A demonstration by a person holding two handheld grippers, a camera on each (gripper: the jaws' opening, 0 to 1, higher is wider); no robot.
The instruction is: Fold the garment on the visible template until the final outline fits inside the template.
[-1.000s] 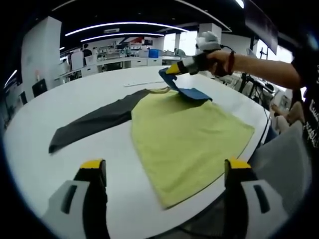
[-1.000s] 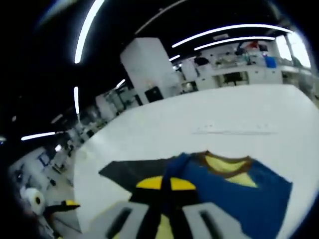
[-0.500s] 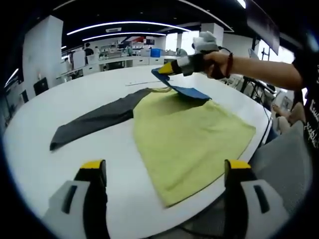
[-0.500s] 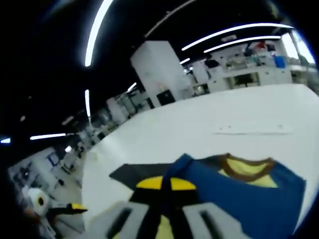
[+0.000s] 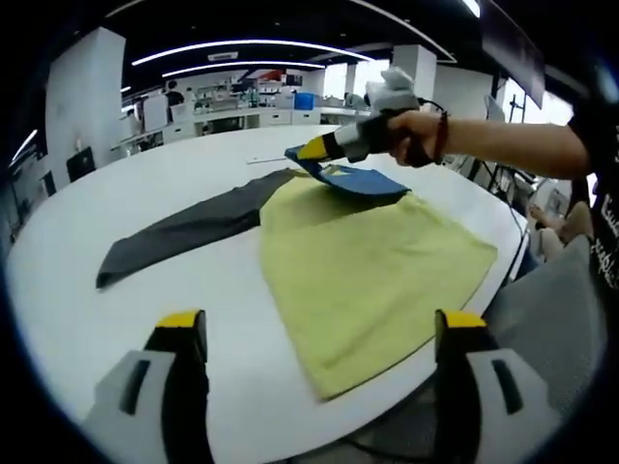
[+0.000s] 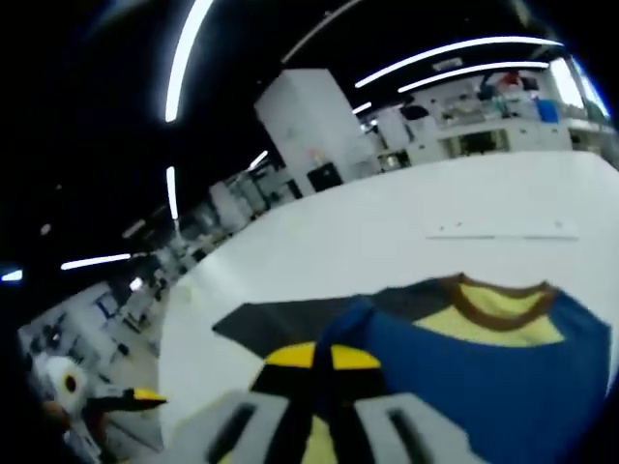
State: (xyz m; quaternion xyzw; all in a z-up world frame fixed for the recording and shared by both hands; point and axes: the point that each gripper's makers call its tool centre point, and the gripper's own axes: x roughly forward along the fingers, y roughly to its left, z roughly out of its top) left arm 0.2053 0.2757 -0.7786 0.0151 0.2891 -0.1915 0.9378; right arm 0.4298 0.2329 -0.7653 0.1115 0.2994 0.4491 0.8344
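A yellow-green shirt (image 5: pixel 372 261) lies flat on the round white table (image 5: pixel 145 193). Its dark grey sleeve (image 5: pixel 184 232) stretches out to the left. The blue sleeve (image 5: pixel 363 181) is folded over the shirt's upper part, near the brown collar (image 6: pixel 503 302). My right gripper (image 5: pixel 309 152) is shut on the blue sleeve's end, held just above the collar area by a person's hand (image 5: pixel 411 135). In the right gripper view its yellow-tipped jaws (image 6: pixel 322 356) pinch the blue cloth (image 6: pixel 464 372). My left gripper (image 5: pixel 319 324) hangs open above the table's near edge, in front of the shirt's hem.
A thin pale strip (image 5: pixel 280 159) lies on the table beyond the shirt. The table's edge curves close along the shirt's right side, with a grey seat (image 5: pixel 551 309) past it. Benches and shelves stand at the back of the room. The left gripper's tip (image 6: pixel 135 396) appears low left.
My right gripper has carried the blue sleeve's end left and lower, toward the collar, so the sleeve lies flatter over the shirt. The left gripper has stayed put.
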